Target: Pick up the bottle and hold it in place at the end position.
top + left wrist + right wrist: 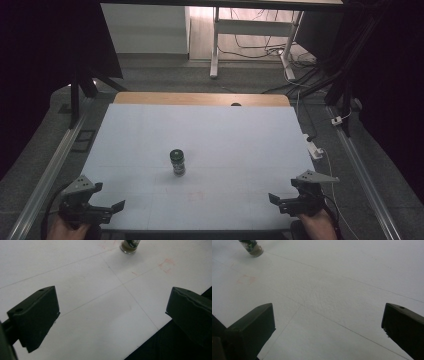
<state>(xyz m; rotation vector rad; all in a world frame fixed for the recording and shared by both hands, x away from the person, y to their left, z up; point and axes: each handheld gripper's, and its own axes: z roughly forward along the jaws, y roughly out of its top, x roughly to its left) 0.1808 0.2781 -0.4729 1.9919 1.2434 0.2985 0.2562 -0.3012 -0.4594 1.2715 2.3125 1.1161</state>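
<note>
At table center, a small dark-capped jar (177, 162) stands upright on the white table (150, 140). Left gripper (102, 212), at seven o'clock, jaws spread, grasps nothing; its view catches faint red marks (167, 264) beside the jar. Right gripper (282, 202), at five o'clock, likewise gapes, hand (317, 227) low.
</note>
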